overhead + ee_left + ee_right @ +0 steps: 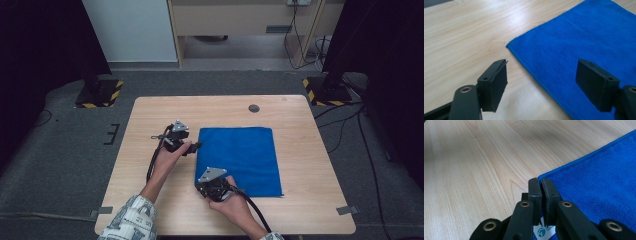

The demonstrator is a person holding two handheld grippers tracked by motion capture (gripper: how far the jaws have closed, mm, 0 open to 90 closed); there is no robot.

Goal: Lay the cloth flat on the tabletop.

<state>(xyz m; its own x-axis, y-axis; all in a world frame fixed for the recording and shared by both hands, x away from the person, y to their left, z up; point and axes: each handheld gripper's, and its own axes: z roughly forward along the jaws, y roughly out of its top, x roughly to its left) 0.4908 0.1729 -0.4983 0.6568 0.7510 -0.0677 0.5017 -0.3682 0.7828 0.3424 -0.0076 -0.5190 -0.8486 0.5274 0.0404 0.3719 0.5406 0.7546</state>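
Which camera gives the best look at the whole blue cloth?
The high view: the blue cloth lies flat with all edges visible. The left gripper view shows one corner between open jaws; the right gripper view shows another corner pinched by shut jaws.

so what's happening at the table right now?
A person works a blue cloth lying flat on the wooden table. The right gripper is shut on the cloth's near-left corner. The left gripper, jaws open, sits at the cloth's left edge, one jaw over the cloth and one over bare wood, not gripping.
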